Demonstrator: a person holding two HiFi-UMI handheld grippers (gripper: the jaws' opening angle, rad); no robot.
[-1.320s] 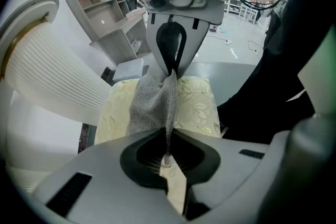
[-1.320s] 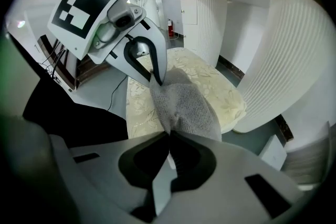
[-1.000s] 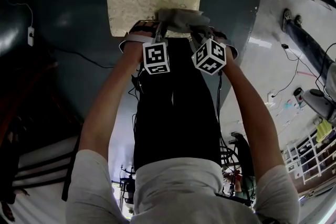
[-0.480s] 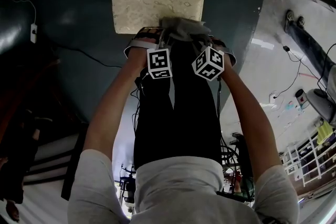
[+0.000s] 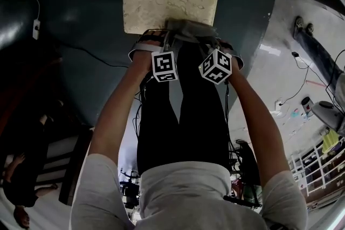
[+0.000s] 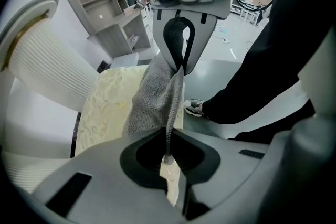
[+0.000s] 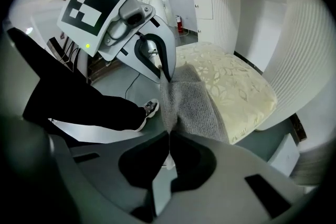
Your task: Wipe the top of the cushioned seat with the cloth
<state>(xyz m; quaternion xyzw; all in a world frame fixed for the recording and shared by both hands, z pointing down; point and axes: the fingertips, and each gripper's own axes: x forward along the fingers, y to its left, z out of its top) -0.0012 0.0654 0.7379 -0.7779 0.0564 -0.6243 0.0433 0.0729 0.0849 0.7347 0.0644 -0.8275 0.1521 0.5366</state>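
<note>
A cream cushioned seat (image 5: 167, 0) with a leaf pattern stands ahead of me on the floor. A grey knitted cloth (image 5: 190, 29) is stretched between both grippers at the seat's near edge and lies partly on the cushion (image 7: 231, 86). My left gripper (image 5: 161, 39) is shut on one end of the cloth (image 6: 155, 99). My right gripper (image 5: 207, 40) is shut on the other end (image 7: 191, 105). In each gripper view the other gripper faces the camera with the cloth pinched in its jaws. The cushion (image 6: 107, 107) shows beside the cloth.
A white ribbed curved wall (image 7: 302, 55) rises behind the seat. A grey shelf unit (image 6: 107, 18) stands further off. The person's dark trouser legs and a shoe (image 6: 194, 107) are close to the seat's near edge. Cables (image 5: 302, 83) lie on the floor at right.
Both grippers and the cloth have drawn back toward the seat's near edge, so less of the cloth lies on the cushion. The view has shifted slightly.
</note>
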